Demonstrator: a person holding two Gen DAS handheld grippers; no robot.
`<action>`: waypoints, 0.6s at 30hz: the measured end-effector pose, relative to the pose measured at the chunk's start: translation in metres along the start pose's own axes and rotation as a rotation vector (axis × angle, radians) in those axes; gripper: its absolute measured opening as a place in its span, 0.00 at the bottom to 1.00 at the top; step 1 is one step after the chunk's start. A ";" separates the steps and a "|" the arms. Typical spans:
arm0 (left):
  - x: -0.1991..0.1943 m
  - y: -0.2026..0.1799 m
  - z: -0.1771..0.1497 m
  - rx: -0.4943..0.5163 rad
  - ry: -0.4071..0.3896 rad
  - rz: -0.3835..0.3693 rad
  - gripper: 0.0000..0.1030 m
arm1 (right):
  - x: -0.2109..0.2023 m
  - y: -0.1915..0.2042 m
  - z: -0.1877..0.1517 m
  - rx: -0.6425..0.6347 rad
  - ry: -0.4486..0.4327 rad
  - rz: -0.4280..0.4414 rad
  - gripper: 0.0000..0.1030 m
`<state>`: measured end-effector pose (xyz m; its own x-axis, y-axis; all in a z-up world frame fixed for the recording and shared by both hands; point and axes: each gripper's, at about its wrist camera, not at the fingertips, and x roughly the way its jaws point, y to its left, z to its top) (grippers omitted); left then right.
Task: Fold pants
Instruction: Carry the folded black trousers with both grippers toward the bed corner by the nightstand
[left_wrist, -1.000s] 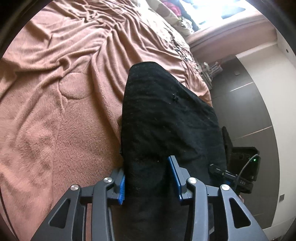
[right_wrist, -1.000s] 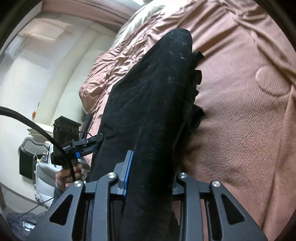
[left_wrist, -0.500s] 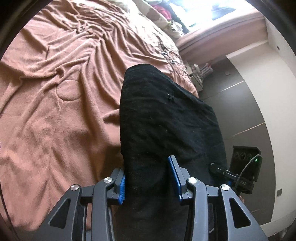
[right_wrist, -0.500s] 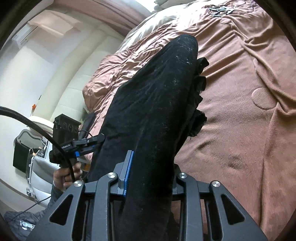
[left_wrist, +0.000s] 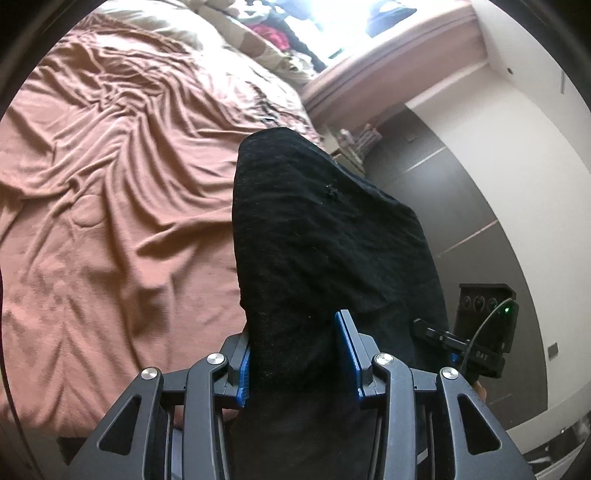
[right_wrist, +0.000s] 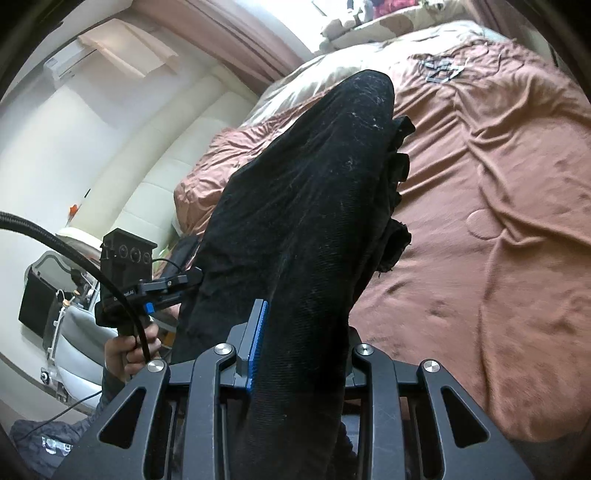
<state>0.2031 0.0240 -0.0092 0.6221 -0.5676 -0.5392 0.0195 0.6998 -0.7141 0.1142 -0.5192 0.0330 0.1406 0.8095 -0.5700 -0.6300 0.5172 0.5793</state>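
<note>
Black pants (left_wrist: 317, 236) hang lifted above the brown bedspread (left_wrist: 110, 192), stretched between both grippers. My left gripper (left_wrist: 295, 354) is shut on one bunched edge of the cloth, blue pads pressing it from both sides. In the right wrist view the same pants (right_wrist: 314, 206) run up and away from my right gripper (right_wrist: 299, 350), which is shut on a thick fold; its right pad is hidden under the cloth. Belt loops and a frayed edge (right_wrist: 399, 236) stick out on the right side. Each view shows the other gripper at the pants' far edge.
The rumpled bedspread (right_wrist: 498, 221) covers the bed, with pillows and clothes (left_wrist: 266, 37) at its far end. A padded headboard and wall (right_wrist: 155, 155) stand left, a hand (right_wrist: 129, 350) holds the other gripper, and grey cabinets (left_wrist: 461, 206) lie beside the bed.
Both grippers rose with the pants, lifting the cloth higher off the bedspread; more of the bed and room beyond is in view. The grips are unchanged.
</note>
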 end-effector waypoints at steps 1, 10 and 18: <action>-0.002 -0.006 -0.002 0.007 -0.003 -0.008 0.41 | -0.010 -0.001 -0.002 -0.003 -0.004 -0.003 0.26; -0.015 -0.045 -0.018 0.062 -0.010 -0.090 0.41 | -0.070 0.024 -0.020 -0.047 -0.035 -0.061 0.26; -0.011 -0.068 -0.025 0.100 0.002 -0.126 0.41 | -0.095 0.028 -0.030 -0.080 -0.045 -0.085 0.26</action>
<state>0.1752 -0.0276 0.0340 0.6079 -0.6549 -0.4490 0.1757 0.6624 -0.7282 0.0606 -0.5904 0.0862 0.2286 0.7763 -0.5874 -0.6729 0.5621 0.4809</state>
